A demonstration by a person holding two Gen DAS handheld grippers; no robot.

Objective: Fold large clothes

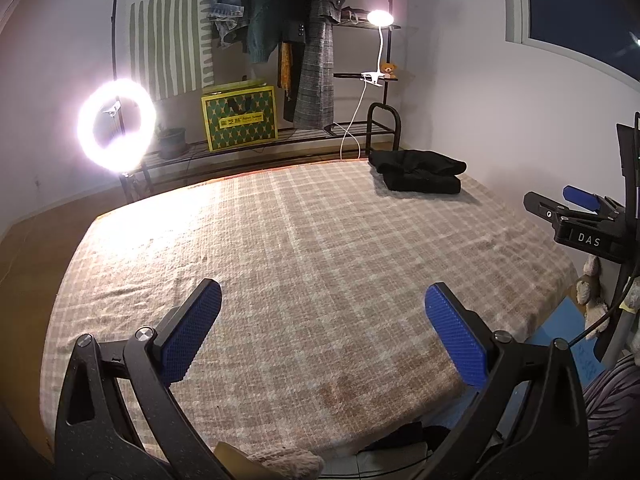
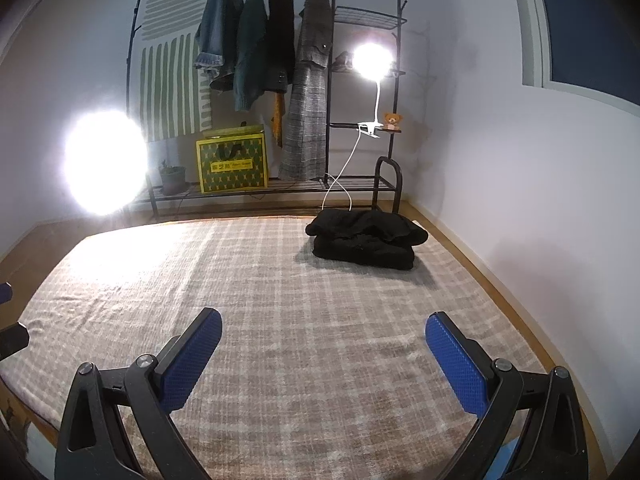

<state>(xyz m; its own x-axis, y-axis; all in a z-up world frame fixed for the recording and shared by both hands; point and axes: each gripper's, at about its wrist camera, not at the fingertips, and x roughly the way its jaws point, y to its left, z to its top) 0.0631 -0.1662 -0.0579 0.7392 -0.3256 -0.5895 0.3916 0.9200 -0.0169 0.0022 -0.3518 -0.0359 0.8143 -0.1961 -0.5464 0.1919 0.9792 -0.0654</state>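
Lying folded, black garment (image 2: pixel 366 240) sits far beyond both spread tongs (image 2: pixel 323 344).

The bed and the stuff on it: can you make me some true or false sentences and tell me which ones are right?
1. A black folded garment lies on the bed. True.
2. The left gripper is squeezing the garment. False: it is open and empty.
3. The right gripper is open. True.
4. The teddy bear sits on the bed. False: it sits on a rack shelf.
5. Coats hang on the rack. True.
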